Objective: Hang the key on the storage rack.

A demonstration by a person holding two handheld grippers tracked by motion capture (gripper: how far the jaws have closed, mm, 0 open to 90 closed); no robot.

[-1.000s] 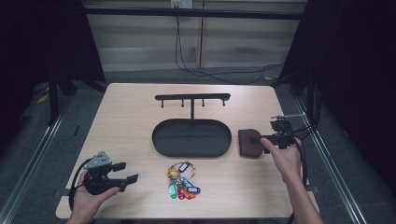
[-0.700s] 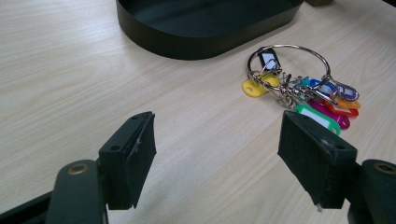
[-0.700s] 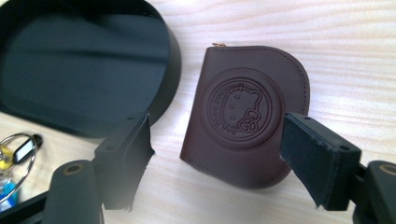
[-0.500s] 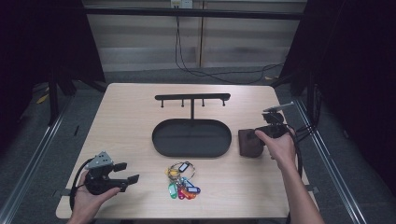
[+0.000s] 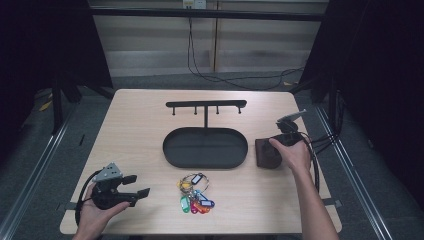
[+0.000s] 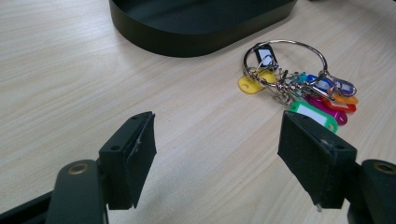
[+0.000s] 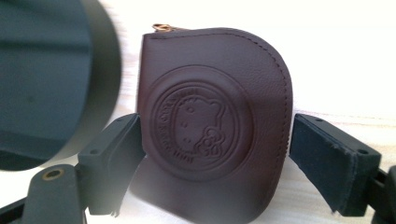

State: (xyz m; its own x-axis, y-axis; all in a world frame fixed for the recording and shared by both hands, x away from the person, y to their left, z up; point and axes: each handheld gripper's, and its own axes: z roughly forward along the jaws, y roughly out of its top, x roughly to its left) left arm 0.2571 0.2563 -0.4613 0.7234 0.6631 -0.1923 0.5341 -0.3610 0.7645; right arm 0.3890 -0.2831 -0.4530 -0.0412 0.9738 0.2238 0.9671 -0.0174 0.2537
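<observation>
- The right claw [image 7: 212, 163] is spread wide around the pouch [image 7: 212, 121], mid-frame, ready to pinch it.
- The pouch lies flat beside the tray [image 7: 51, 79].
- The left claw [image 6: 219, 158], also spread wide, waits near the keys [image 6: 299, 91].

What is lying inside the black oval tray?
Nothing lies in the black oval tray; its floor is bare apart from the post of the hook rack rising from its far side. The brown pouch and key bunch lie outside, on the table.
</observation>
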